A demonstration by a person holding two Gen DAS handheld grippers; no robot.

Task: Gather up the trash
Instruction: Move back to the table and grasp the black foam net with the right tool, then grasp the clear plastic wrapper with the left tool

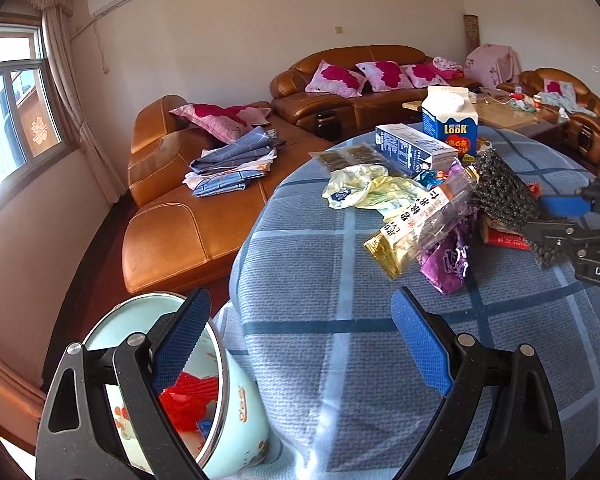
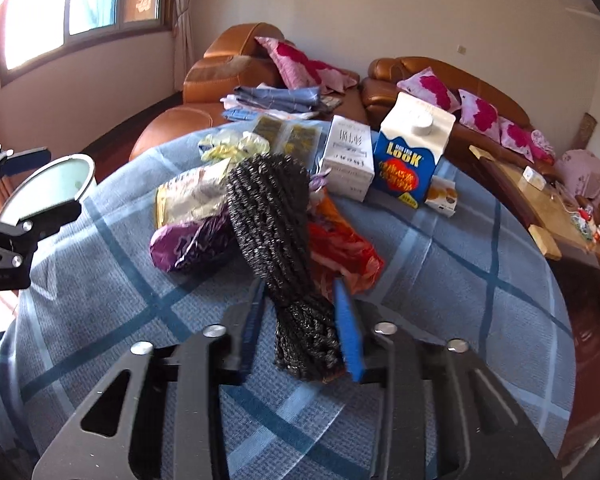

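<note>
A heap of trash lies on the round table (image 1: 340, 360) with its blue checked cloth. My right gripper (image 2: 300, 308) is shut on the near end of a black crinkled wrapper (image 2: 268, 216), which lies over the heap; from the left wrist view this gripper (image 1: 540, 216) comes in at the right edge. Around the wrapper lie a purple wrapper (image 2: 188, 244), a gold and clear bag (image 1: 416, 224), a yellow plastic bag (image 1: 360, 188) and a red-orange wrapper (image 2: 340, 248). My left gripper (image 1: 300, 304) is open and holds nothing, over the table's near edge beside a pale green enamel pot (image 1: 236, 412).
The pot holds red trash (image 1: 188, 396). A blue milk carton (image 2: 408, 152) and a white box (image 2: 348, 156) stand behind the heap. Brown leather sofas (image 1: 204, 216) with pink cushions line the walls, and a low wooden table (image 2: 548, 200) stands at the right.
</note>
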